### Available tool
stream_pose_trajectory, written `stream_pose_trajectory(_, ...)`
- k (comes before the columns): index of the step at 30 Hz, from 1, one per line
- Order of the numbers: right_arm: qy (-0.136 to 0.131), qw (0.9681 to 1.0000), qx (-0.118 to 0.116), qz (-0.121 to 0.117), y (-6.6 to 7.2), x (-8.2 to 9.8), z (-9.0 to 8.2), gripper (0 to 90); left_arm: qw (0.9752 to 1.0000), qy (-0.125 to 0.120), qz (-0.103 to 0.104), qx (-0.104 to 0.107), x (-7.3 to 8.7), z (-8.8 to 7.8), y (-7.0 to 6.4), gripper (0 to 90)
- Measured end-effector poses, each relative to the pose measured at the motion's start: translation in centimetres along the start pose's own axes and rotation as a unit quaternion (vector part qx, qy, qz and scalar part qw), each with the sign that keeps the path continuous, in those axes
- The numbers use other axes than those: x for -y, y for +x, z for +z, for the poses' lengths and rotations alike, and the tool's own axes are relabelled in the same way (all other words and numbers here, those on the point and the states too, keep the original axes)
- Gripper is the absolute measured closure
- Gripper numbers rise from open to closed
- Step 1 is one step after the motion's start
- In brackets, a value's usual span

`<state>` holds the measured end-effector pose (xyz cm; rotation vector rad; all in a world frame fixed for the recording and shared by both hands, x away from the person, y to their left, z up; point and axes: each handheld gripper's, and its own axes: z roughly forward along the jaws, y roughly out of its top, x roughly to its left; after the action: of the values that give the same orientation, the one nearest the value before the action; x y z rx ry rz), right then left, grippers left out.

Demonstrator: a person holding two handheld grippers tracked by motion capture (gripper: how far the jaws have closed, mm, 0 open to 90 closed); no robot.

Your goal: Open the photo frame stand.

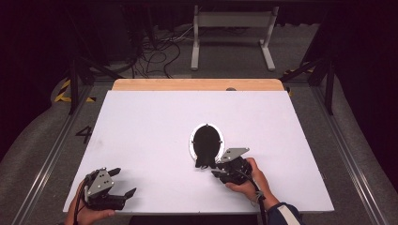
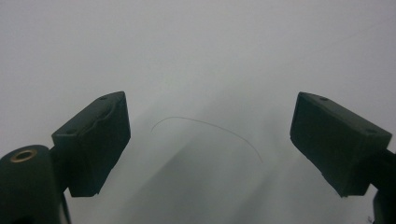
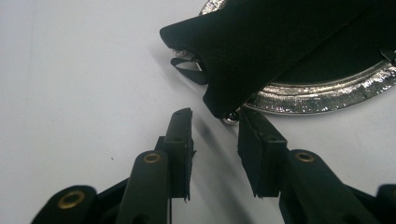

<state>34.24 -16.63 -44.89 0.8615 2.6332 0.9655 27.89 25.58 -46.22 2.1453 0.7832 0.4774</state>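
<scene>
Right gripper [image 1: 217,168]: sitting at the near end of the black thing on the plate, jaws partly apart with a clear gap. In the right gripper view the tips [image 3: 215,123] are just short of the black object's lower corner, and nothing is pinched between the pads, so it counts as released.

Left gripper [image 1: 123,181]: parked near the front left corner of the table, well apart from everything else. Jaws spread wide, and in the left gripper view [image 2: 208,140] there's just bare white surface between them.

Black object [image 1: 206,143]: lying on the silver oval plate, a bit right of the table's middle. Looks like a soft black pouch or case, but honestly too dark to name for sure. In the right gripper view [image 3: 280,42] it's cut off at the top and right edges, and some small shiny bit peeks out at its open end.

Silver plate [image 1: 191,143]: mostly covered by the black object, with a thin bright rim showing around it. The rim [image 3: 327,93] looks embossed up close.

Table [image 1: 150,131]: white sheet over a wooden top, with a strip of wood showing at the far edge.

Thin curved line [image 2: 205,126]: a hair or thread on the sheet, can't tell which.

Hands: the right one [image 1: 248,180] wraps the gripper body, the left is cut off by the bottom edge.
</scene>
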Motion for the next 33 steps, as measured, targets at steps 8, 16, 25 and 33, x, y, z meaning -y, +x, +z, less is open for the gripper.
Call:
stream_pose_trajectory(8,-0.008,0.9998,-0.002,0.019,-0.4,-0.1,0.1,68.7,0.9999,0.01,0.006,-0.001,-0.1,0.3,-0.3,13.6)
stream_pose_trajectory(16,-0.024,0.9983,-0.025,0.048,-1.0,-0.2,0.5,66.1,0.9997,0.021,0.011,-0.003,-0.2,0.5,-0.3,13.5)
stream_pose_trajectory(25,-0.041,0.9934,-0.057,0.091,-1.6,-0.3,0.8,60.4,0.9997,0.022,0.011,-0.002,-0.2,0.7,-0.3,13.5)
stream_pose_trajectory(33,-0.074,0.9827,-0.098,0.139,-2.3,-0.4,0.7,55.9,0.9988,0.041,0.02,-0.014,-0.5,1.3,-0.8,13.5)
